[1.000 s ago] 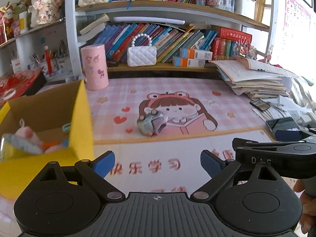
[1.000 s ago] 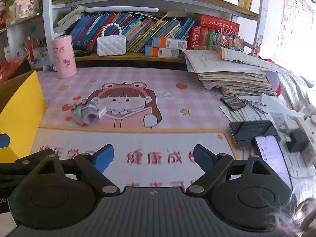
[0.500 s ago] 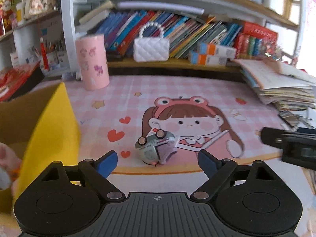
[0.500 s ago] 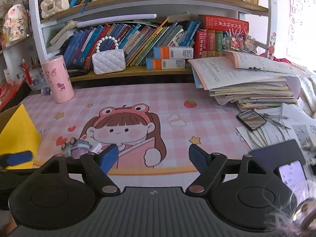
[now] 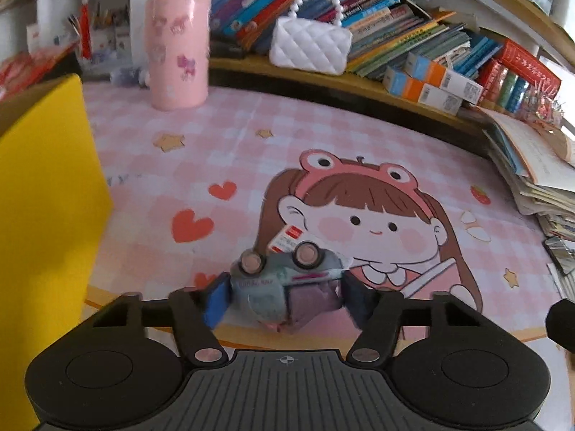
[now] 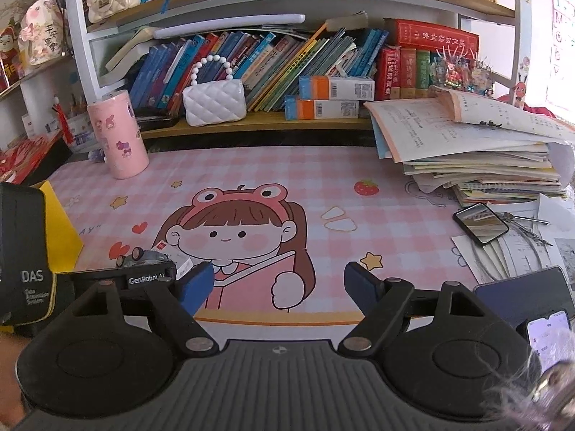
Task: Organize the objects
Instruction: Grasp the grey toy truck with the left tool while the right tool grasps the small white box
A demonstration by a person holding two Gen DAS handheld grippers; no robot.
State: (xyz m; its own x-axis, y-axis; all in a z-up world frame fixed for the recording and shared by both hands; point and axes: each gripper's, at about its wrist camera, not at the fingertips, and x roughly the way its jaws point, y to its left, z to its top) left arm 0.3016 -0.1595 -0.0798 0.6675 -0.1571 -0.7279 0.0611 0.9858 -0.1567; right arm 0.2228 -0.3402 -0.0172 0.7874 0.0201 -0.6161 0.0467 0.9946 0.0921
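Note:
A small grey-blue toy car lies upturned on the pink cartoon desk mat, wheels up, with a paper tag. My left gripper has its blue pads on both sides of the car and is closed against it. The car also shows in the right wrist view, partly hidden behind the left gripper body. My right gripper is open and empty above the mat's front edge. A yellow cardboard box stands at the left.
A pink cylinder cup stands at the back left. A white quilted purse and books fill the shelf behind. A stack of papers and books and phones lie at the right.
My left gripper moved forward to the toy car and closed its pads onto it. My right gripper moved forward a little and stayed open.

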